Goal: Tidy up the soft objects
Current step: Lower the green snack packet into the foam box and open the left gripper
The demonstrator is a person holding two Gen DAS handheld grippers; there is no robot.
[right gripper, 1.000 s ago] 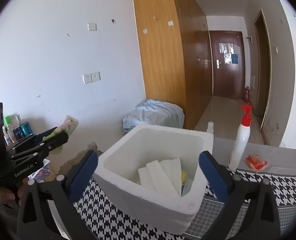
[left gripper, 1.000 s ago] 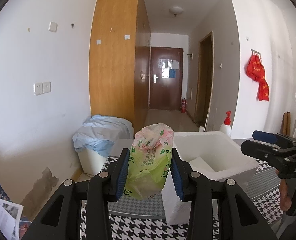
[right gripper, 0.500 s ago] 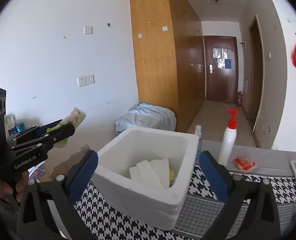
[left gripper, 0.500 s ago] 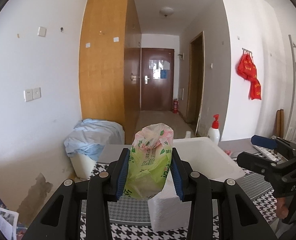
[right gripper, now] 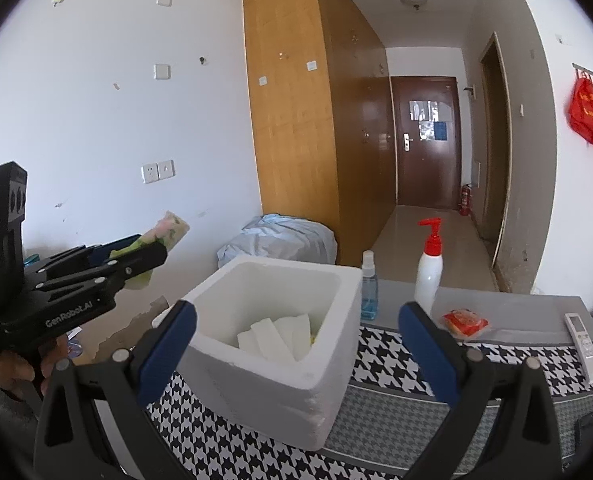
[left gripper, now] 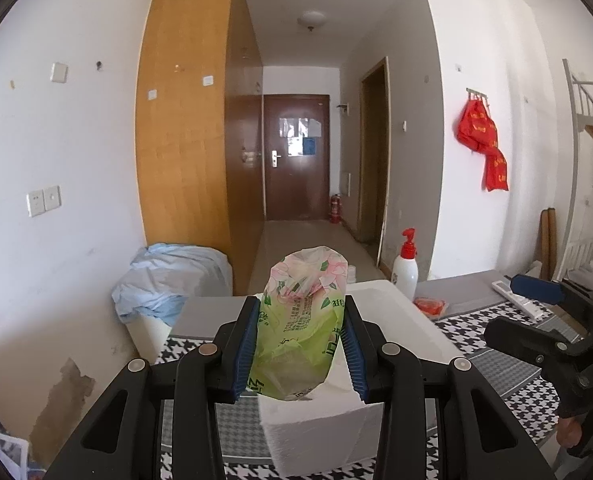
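My left gripper [left gripper: 299,344] is shut on a green and pink tissue pack [left gripper: 302,320], held in the air above the near left corner of a white foam box [left gripper: 392,328]. In the right wrist view the left gripper [right gripper: 136,258] with the tissue pack [right gripper: 168,228] hangs left of the foam box [right gripper: 272,364]. The box holds several white packs [right gripper: 272,338]. My right gripper [right gripper: 296,348] is open and empty, its fingers either side of the box's near part. It shows at the right edge of the left wrist view [left gripper: 536,312].
The box stands on a houndstooth cloth [right gripper: 380,364]. Behind it are a small blue spray bottle [right gripper: 369,288], a white pump bottle [right gripper: 428,276], a red packet [right gripper: 464,322] and a remote [right gripper: 584,346]. A blue cloth heap [left gripper: 168,280] lies by the wall.
My left gripper with the tissue pack has moved right and closer to the foam box. My right gripper has drawn back a little and stayed open.
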